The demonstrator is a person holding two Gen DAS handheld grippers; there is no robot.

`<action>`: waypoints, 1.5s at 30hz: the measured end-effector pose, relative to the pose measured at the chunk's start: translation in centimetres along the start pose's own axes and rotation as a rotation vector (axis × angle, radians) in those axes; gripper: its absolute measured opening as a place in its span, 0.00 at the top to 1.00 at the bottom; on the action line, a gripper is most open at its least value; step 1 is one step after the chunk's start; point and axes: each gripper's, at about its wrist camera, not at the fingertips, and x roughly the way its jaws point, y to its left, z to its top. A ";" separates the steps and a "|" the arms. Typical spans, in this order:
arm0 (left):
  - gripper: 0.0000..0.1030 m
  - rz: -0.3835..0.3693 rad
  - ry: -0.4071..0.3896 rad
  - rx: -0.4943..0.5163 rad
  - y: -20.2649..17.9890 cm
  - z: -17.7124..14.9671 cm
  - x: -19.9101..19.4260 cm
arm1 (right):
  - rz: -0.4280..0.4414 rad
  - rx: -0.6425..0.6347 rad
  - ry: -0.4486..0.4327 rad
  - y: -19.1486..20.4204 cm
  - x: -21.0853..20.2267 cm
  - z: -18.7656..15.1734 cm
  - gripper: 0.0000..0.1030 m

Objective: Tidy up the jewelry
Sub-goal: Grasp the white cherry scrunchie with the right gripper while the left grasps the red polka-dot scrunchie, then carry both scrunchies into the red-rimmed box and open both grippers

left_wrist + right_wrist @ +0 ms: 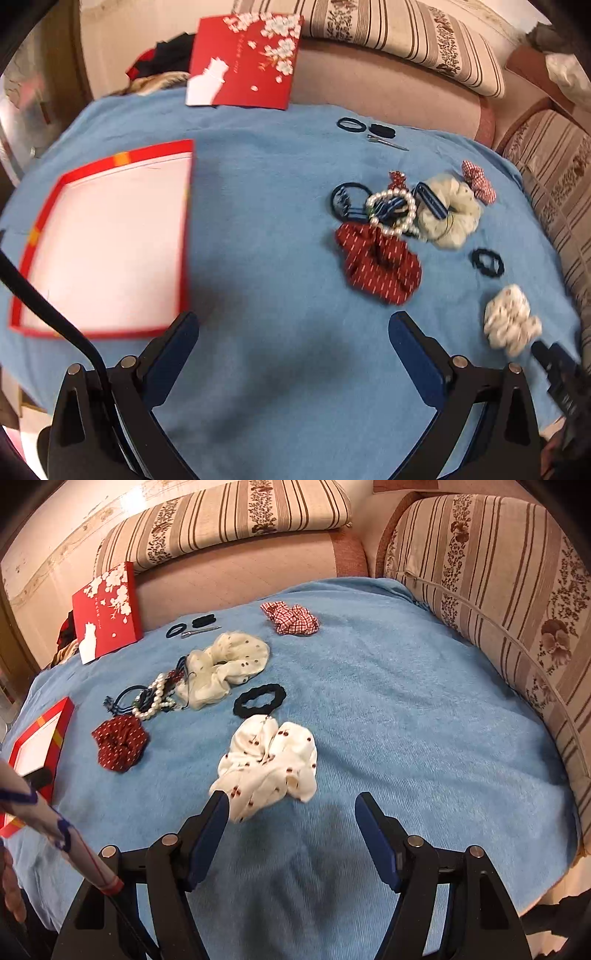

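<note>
Box (pixel 107 243) left on towel (pixel 266 258); scrunchies (pixel 376 264) right.

The right gripper (pixel 291 805) hangs wide open just short of a white cherry-print scrunchie (pixel 269 764) on the blue towel (pixel 406 720).

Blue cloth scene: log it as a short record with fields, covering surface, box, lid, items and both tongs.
surface: blue terry cloth spread before striped cushions
box: open red cardboard box with white inside, at the left, nothing in it
lid: red lid with white blossoms, propped at the far edge
nearest item: white fabric scrunchie with dark red dots, just ahead of the right tongs
cluster: pearl bracelet, dark red dotted scrunchie, cream scrunchie
left tongs: open, nothing held
right tongs: open, nothing held
</note>
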 end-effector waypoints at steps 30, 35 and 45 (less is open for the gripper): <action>0.86 -0.131 0.118 0.078 -6.1 3.2 9.6 | 0.054 0.003 0.065 0.9 6.2 2.2 0.61; 0.89 -0.164 0.090 0.093 -5.8 3.5 6.7 | 0.073 -0.032 0.040 1.9 4.8 2.5 0.88; 0.89 -0.176 -0.080 0.009 4.8 4.5 -5.3 | 0.206 -0.169 -0.060 8.4 -2.1 4.0 0.89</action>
